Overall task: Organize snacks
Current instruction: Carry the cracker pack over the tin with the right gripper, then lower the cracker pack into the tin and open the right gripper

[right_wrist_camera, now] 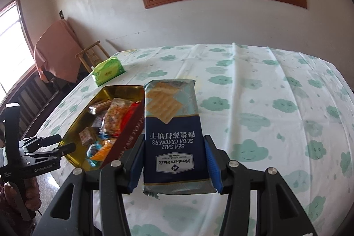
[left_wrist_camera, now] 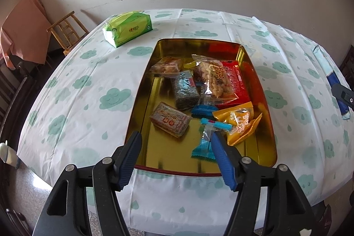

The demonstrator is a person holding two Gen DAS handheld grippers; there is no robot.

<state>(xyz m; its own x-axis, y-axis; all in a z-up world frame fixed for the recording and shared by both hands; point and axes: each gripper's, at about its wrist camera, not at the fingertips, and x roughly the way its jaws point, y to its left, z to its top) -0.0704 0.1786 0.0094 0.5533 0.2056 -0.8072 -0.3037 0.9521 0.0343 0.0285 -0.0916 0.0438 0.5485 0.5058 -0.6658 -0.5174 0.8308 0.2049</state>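
Note:
A gold tin with a red outside sits on the cloud-print tablecloth and holds several wrapped snacks, among them a red packet, a yellow packet and a blue candy. My left gripper is open and empty over the tin's near edge. My right gripper is shut on a blue soda cracker pack and holds it above the table, just right of the tin. The left gripper also shows in the right wrist view.
A green tissue pack lies on the table beyond the tin; it also shows in the right wrist view. A wooden chair and a cloth-draped table stand by the wall at the left.

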